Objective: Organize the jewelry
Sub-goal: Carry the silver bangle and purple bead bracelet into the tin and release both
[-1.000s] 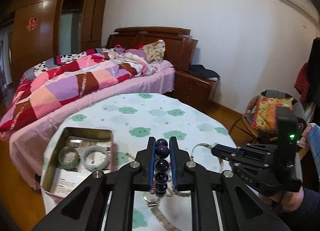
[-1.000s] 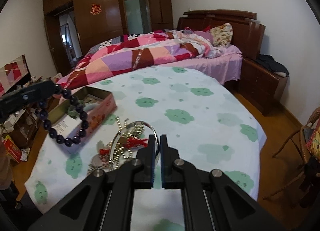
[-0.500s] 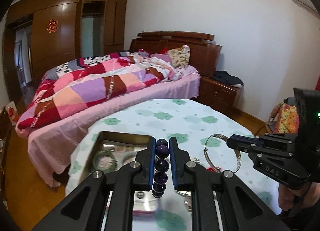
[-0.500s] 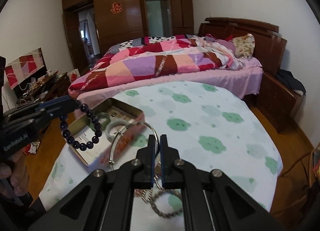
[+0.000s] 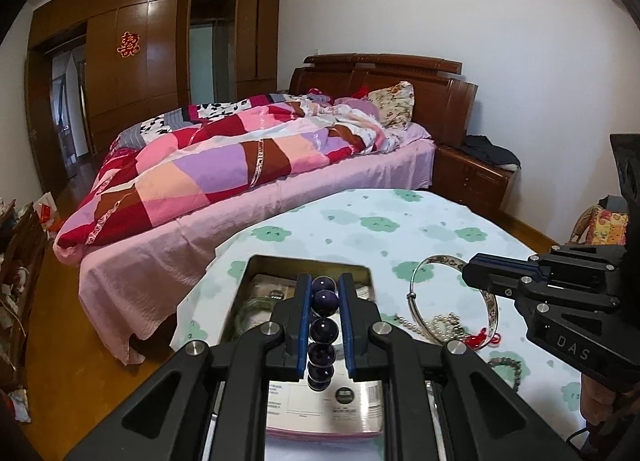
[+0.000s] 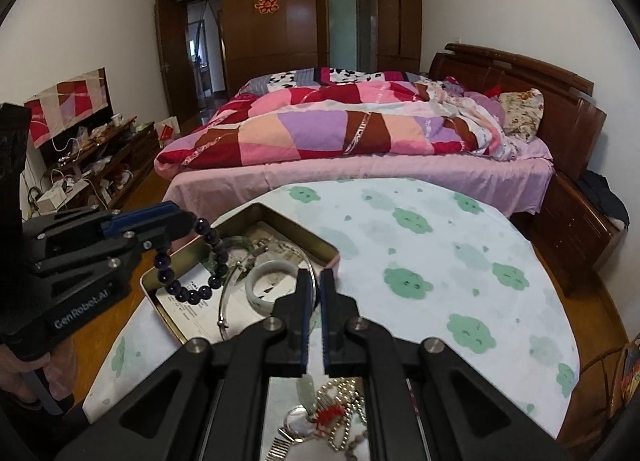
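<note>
A purple bead bracelet point(image 5: 322, 325) is grasped between the clenched jaws of the left gripper point(image 5: 323, 286), its lower loop hanging above the open tin box point(image 6: 176, 331). A thin silver bangle point(image 6: 226, 301) is pinched in the tightly closed jaws of the right gripper point(image 6: 314, 281); in the right wrist view the ring arcs out toward 10 o'clock, over the tin.

Inside the tin, a white jade bangle point(image 6: 266, 287) is seen lying on printed paper, with a green jade bangle point(image 5: 252, 311) at 11 o'clock from it.

At 6 o'clock in the right wrist view, under the gripper, a heap of loose jewelry point(image 6: 320, 417) is spread on the tablecloth point(image 6: 420, 245): chains, a watch and a red tassel. A beaded bracelet point(image 5: 506, 365) lies at 4 o'clock in the left wrist view.

Beyond the table, a bed point(image 6: 400, 177) with a patchwork quilt point(image 6: 332, 129) is seen at 12 o'clock.
</note>
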`<state>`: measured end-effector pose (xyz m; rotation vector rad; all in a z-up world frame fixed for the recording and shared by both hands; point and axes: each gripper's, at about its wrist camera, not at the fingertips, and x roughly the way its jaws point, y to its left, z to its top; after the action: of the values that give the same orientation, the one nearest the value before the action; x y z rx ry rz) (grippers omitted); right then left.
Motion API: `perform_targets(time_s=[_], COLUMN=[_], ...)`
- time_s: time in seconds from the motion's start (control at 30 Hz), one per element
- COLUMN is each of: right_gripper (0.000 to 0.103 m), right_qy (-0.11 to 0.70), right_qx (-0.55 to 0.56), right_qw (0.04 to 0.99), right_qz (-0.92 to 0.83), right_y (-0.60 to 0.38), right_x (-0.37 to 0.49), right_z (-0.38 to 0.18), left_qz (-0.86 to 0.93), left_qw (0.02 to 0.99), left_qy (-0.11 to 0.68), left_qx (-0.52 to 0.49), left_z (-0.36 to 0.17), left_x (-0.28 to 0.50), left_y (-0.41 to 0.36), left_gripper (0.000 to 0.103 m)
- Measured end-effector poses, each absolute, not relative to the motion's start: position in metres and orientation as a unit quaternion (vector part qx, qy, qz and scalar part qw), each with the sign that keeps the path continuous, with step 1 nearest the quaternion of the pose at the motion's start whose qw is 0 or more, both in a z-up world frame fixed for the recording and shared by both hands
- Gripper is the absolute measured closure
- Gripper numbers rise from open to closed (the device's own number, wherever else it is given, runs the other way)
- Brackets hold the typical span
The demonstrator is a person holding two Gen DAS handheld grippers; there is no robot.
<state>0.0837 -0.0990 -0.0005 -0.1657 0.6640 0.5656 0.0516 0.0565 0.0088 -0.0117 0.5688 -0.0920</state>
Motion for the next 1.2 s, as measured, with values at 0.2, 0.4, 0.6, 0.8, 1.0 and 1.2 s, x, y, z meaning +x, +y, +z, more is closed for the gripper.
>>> perform_targets(time_s=[0.2, 0.4, 0.6, 0.8, 1.0, 1.2], right_gripper=[0.097, 0.097, 0.097, 0.097, 0.097, 0.095], right_qy=[0.334, 0.344, 0.359, 0.377, 0.392, 0.402], right_qx=[-0.078, -0.085, -0.098, -0.113, -0.123, -0.136], right_qw=[0.897, 0.890, 0.882, 0.872, 0.863, 0.856], right_qz=[0.280, 0.285, 0.288, 0.289, 0.294, 0.295], right_y=[-0.083, -0.065, -0.048, -0.036, -0.030, -0.024], right_x=[0.092, 0.096, 0.099, 0.100, 0.096, 0.093], right_z=[-0.010, -0.019, -0.033, -0.051, -0.066, -0.074], left_qz=[-0.033, -0.023, -0.015, -0.015, -0.015, -0.002], left_qw=[0.956, 0.954, 0.949, 0.945, 0.939, 0.937], left_qy=[0.290, 0.297, 0.314, 0.328, 0.343, 0.349], left_qx=[-0.005, -0.005, -0.009, -0.011, -0.015, -0.003], left_z=[0.000, -0.007, -0.021, -0.034, -0.048, -0.057], left_x=[0.061, 0.069, 0.081, 0.083, 0.082, 0.079], left_y=[0.065, 0.077, 0.087, 0.089, 0.089, 0.088], left_gripper=[0.090, 0.090, 0.090, 0.090, 0.090, 0.089])
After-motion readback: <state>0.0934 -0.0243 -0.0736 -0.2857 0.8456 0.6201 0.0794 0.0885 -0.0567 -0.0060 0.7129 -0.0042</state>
